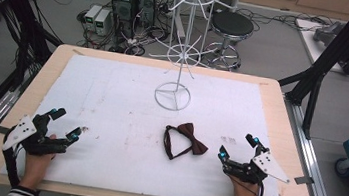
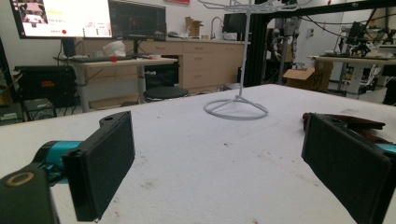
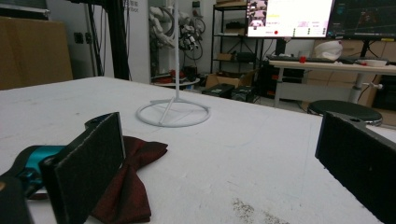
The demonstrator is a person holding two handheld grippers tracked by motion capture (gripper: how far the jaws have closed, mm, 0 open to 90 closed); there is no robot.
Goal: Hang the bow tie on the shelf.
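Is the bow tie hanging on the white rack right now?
No, the bow tie lies flat on the white board, in front of the rack's ring base and apart from it.

No readable text, label, brand or number anywhere. Writing on the monitor [image 2: 63,18] in the left gripper view too small and blurred to make out; same for the lit monitor in the right gripper view. Faint dark marks on the white sheet [image 1: 111,100] near the bow tie [image 1: 185,139] in the high view, too small to read.
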